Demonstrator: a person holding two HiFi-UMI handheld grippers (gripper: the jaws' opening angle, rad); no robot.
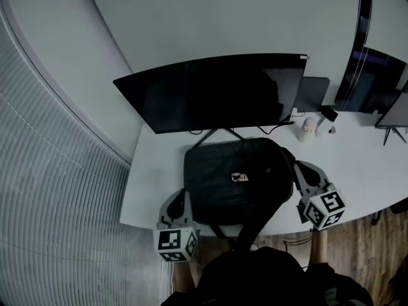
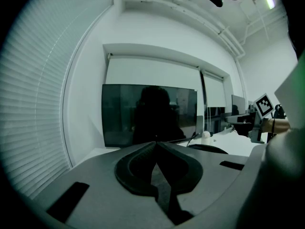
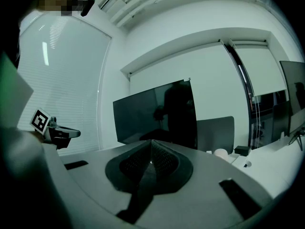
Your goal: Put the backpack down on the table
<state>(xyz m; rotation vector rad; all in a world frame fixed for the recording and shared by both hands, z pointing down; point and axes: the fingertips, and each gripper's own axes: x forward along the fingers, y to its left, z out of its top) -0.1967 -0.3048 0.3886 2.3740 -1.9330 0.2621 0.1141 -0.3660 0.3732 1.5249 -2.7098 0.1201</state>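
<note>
A black backpack lies flat on the white table, just in front of a wide dark monitor. One of its straps hangs over the near table edge. My left gripper sits at the backpack's near-left corner, and my right gripper is against its right side. In the left gripper view the left gripper has its jaws together, facing the monitor. The right gripper also has its pads pressed together. I see nothing between either pair of pads.
A small white object and a black adapter stand right of the monitor, with a second screen beyond. Window blinds curve along the left. The table's near edge meets a wooden floor at the right.
</note>
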